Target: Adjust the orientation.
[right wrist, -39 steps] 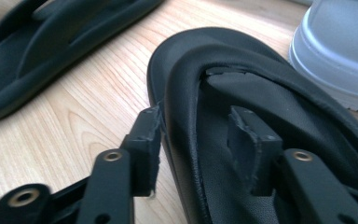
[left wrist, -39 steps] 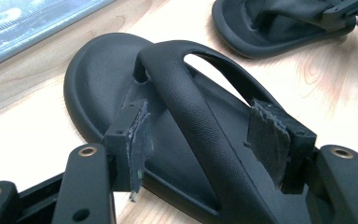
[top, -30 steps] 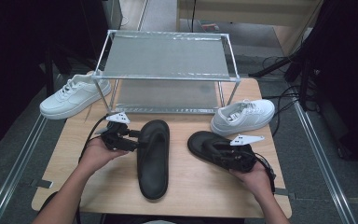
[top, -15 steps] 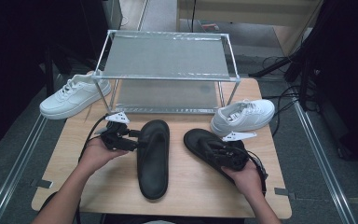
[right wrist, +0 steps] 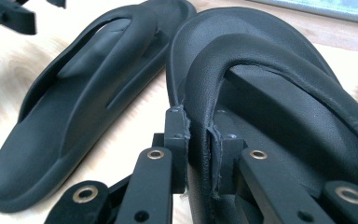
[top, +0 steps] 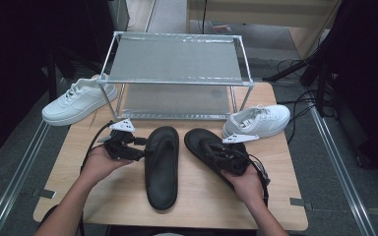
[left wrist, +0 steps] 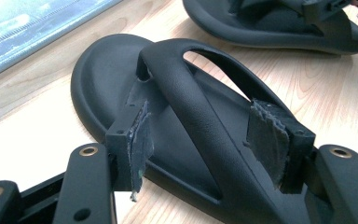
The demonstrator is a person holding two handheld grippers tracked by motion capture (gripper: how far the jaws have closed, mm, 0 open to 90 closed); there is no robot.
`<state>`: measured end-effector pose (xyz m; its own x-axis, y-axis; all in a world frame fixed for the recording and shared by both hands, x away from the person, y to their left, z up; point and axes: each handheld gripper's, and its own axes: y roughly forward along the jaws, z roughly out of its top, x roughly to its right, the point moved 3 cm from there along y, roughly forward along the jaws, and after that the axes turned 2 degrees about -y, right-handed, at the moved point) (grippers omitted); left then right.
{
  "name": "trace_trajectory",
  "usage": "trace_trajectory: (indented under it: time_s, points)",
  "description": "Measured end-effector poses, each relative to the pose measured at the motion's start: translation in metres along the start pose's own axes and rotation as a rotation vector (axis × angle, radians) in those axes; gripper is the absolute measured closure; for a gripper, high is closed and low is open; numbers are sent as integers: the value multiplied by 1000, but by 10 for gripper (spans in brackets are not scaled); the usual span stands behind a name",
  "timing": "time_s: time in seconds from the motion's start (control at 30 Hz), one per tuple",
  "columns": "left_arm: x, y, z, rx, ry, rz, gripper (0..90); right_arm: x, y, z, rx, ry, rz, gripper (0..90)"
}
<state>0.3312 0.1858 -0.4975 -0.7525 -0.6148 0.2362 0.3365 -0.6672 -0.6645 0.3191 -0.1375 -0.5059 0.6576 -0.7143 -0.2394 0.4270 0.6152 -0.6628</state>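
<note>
While my right gripper (right wrist: pixel 198 140) pinches the strap of the right-hand sandal (top: pixel 211 150), I judge the job, which looks like getting the shoes onto the metal rack (top: pixel 177 73), to be barely begun: both shelves are bare and nothing has been stowed. Its jaws have just been closing, and the right gripper view shows the pads pressed on either side of the strap's outer edge, the strap caught between them and running off toward one o'clock. Seen from above, that sandal lies at about four o'clock on the table (top: pixel 128 196), toe angled toward eleven, and I cannot tell whether it has lifted off the wood.

My left gripper (left wrist: pixel 209 140) has its jaws spread wide around the strap of the other sandal (top: pixel 161 167), which lies flat near the middle of the table with its toe at twelve. Along that gripper's own view the strap runs between the two worn pads without touching either one, its toe post off at eleven o'clock.

Two white sneakers wait too: one (top: pixel 78 101) off the table's edge at ten o'clock beside the rack's leg, the other (top: pixel 258 120) at two o'clock, just beyond my right gripper. Left to do, as I see it: close the left jaws, lift both sandals, set them on a shelf, then fetch the sneakers.
</note>
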Motion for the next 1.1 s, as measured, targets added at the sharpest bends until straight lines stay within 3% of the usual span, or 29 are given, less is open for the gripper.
trace_trajectory:
  time_s: [0.2, 0.37, 0.6, 0.9, 0.97, 1.1]
  points:
    - [-1, -3, -4, 2, -10, -8, 423, 2, 20, 6, -23, -10, -36, 805]
    - [5, -7, -6, -5, -7, -34, 657, 5, 32, 8, -41, -14, -65, 803]
    - [2, -7, -12, -37, -7, -26, 786, 2, 42, 14, -30, -5, -61, 790]
    - [-1, -2, -17, -75, 2, -11, 845, 0, 52, 22, -13, 1, -45, 763]
    - [-1, -1, -18, -69, -5, -12, 846, 1, 51, 23, -5, 6, -31, 697]
    - [-2, -1, -19, -72, -1, -15, 854, 2, 40, 24, 7, -2, -8, 686]
